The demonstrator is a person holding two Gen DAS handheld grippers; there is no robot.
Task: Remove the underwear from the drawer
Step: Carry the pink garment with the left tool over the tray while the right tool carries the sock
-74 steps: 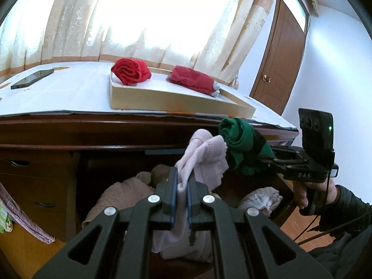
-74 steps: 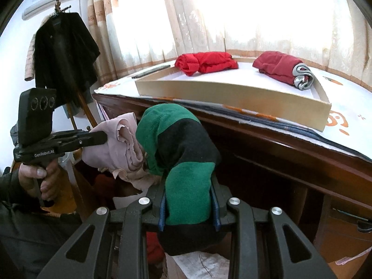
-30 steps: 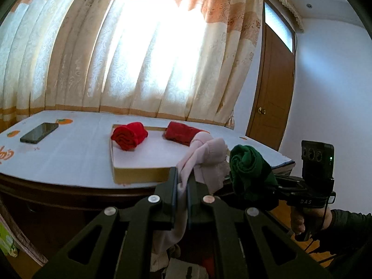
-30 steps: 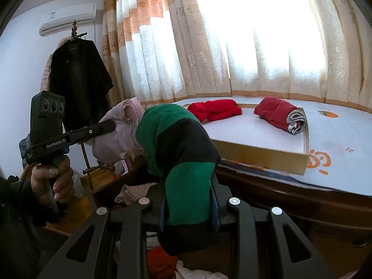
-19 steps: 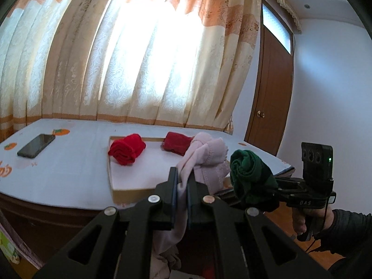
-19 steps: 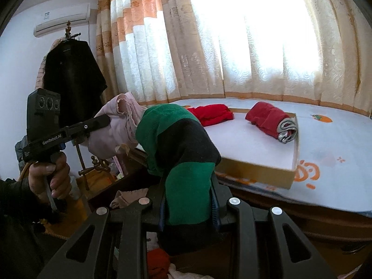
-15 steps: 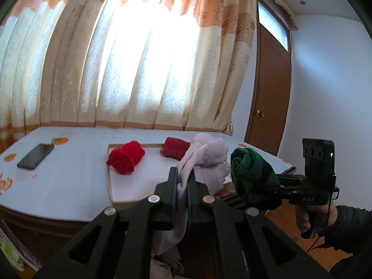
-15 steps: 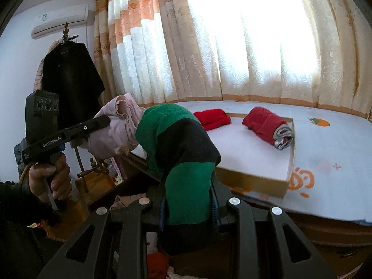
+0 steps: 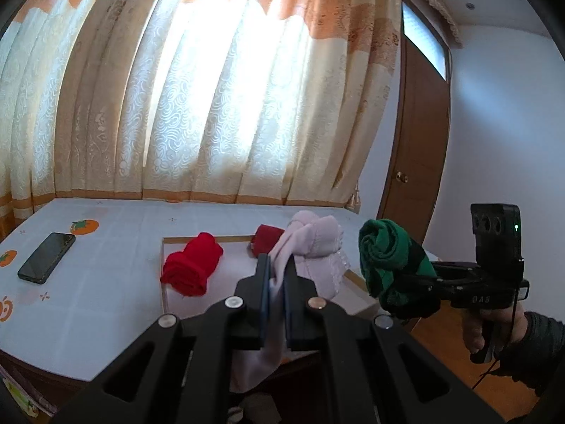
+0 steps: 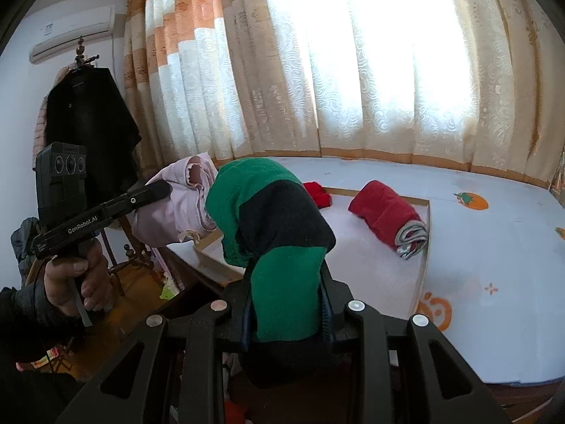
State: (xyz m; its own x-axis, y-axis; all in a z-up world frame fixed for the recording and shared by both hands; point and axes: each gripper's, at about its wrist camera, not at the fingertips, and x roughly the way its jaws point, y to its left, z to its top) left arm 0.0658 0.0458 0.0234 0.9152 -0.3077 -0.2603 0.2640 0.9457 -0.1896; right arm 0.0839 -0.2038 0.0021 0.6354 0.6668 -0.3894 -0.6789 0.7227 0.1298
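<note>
My left gripper (image 9: 277,268) is shut on a pale pink pair of underwear (image 9: 314,243), which bunches above the fingers and hangs below them. In the right wrist view the same left gripper (image 10: 155,190) holds the pink bundle (image 10: 176,212) in the air at the desk's left end. My right gripper (image 10: 286,282) is shut on a rolled green and black pair of underwear (image 10: 275,219). From the left wrist view this roll (image 9: 388,258) hangs to the right of the pink one. Both garments are held above the desk edge. The drawer is out of sight below.
A shallow wooden tray (image 10: 423,258) on the white desk cover holds a bright red roll (image 9: 192,265) and a dark red roll with a grey band (image 10: 385,219). A black phone (image 9: 46,258) lies at the left. A coat stand (image 10: 88,123) is left, a door (image 9: 416,176) right.
Both grippers have risen with their garments still gripped. The desk top and tray now sit lower in both views and the tray's inside shows more.
</note>
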